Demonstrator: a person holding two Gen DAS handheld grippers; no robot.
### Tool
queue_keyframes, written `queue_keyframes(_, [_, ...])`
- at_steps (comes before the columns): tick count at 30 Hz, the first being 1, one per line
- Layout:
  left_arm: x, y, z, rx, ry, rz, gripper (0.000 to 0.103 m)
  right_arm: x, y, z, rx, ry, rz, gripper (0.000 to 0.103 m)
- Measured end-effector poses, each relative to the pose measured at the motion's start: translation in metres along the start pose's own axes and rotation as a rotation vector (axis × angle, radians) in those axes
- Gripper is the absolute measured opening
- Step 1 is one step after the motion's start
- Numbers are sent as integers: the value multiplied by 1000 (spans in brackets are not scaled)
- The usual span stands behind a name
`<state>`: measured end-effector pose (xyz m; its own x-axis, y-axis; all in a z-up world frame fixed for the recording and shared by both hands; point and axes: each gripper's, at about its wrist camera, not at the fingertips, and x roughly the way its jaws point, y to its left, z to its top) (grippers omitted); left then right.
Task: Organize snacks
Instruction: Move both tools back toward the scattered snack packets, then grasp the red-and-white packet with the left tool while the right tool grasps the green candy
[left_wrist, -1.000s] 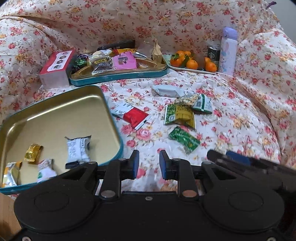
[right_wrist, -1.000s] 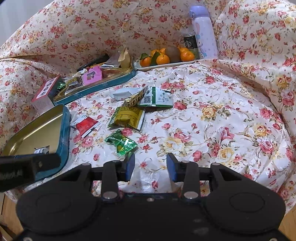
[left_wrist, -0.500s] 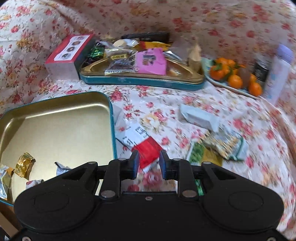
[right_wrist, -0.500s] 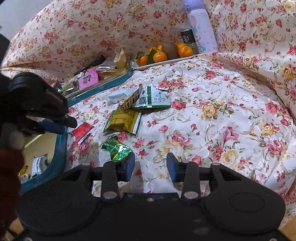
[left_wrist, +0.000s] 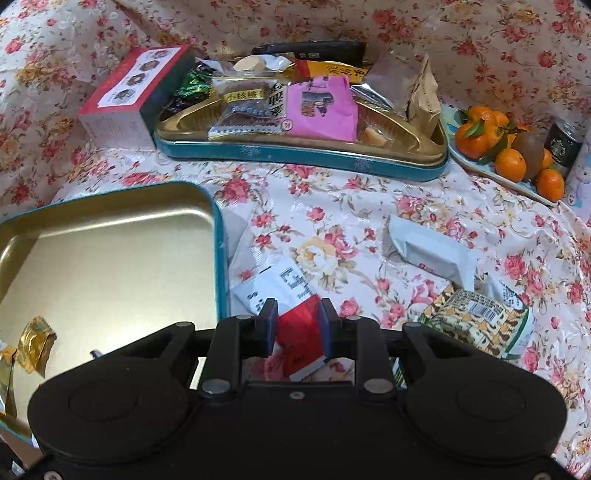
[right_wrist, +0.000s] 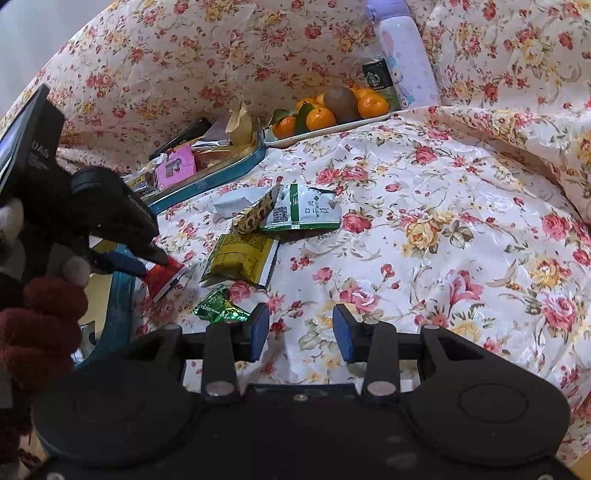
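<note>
A red-and-white snack packet (left_wrist: 299, 325) lies on the floral cloth just right of the open gold tin (left_wrist: 110, 258). My left gripper (left_wrist: 297, 330) points down over it, open, with the packet's red end between the fingers and the pads not pressing. The right wrist view shows the same gripper (right_wrist: 155, 264) at the packet (right_wrist: 164, 275). My right gripper (right_wrist: 301, 338) hovers open over bare cloth, with a green foil packet (right_wrist: 221, 310) just to its left. A gold-wrapped sweet (left_wrist: 37, 345) lies in the tin.
Loose on the cloth are a white packet (left_wrist: 428, 254), a yellow patterned one (left_wrist: 476, 317), a green-and-white one (right_wrist: 306, 212) and an olive one (right_wrist: 242, 256). Behind stand a full teal tin (left_wrist: 295, 155), a red box (left_wrist: 129, 96), a plate of oranges (left_wrist: 509, 155), a can (left_wrist: 563, 142) and a bottle (right_wrist: 406, 55).
My left gripper swung from above the gold tin over to the red-and-white packet and dropped until the packet lay between its fingers. The right gripper has hardly moved.
</note>
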<state>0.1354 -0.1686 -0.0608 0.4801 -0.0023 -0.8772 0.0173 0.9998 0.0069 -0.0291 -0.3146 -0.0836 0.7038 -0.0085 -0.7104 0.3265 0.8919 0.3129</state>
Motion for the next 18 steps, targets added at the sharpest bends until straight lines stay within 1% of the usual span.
queue_keyframes(2, [1,-1,3,3,-1,-24,38,0,0,1,-6,-1,2,41])
queue_keyframes(4, [4,0,6,-2,8,-52,39,1,-1,1,-3,-2,6,41])
queue_keyframes(8, [7,-9,7,42,2,-48,45,3,0,3,-31,-6,7,41])
queue_keyframes(9, [7,-10,6,54,1,-47,46,4,1,4,-47,-7,11,41])
queue_keyframes(11, [5,-11,5,63,0,-47,45,3,5,5,-88,-8,41,41])
queue_keyframes(15, [1,-5,3,43,4,-64,45,1,16,5,-170,-10,120,43])
queue_keyframes(18, [0,0,3,22,6,-57,45,4,30,1,-242,-13,150,43])
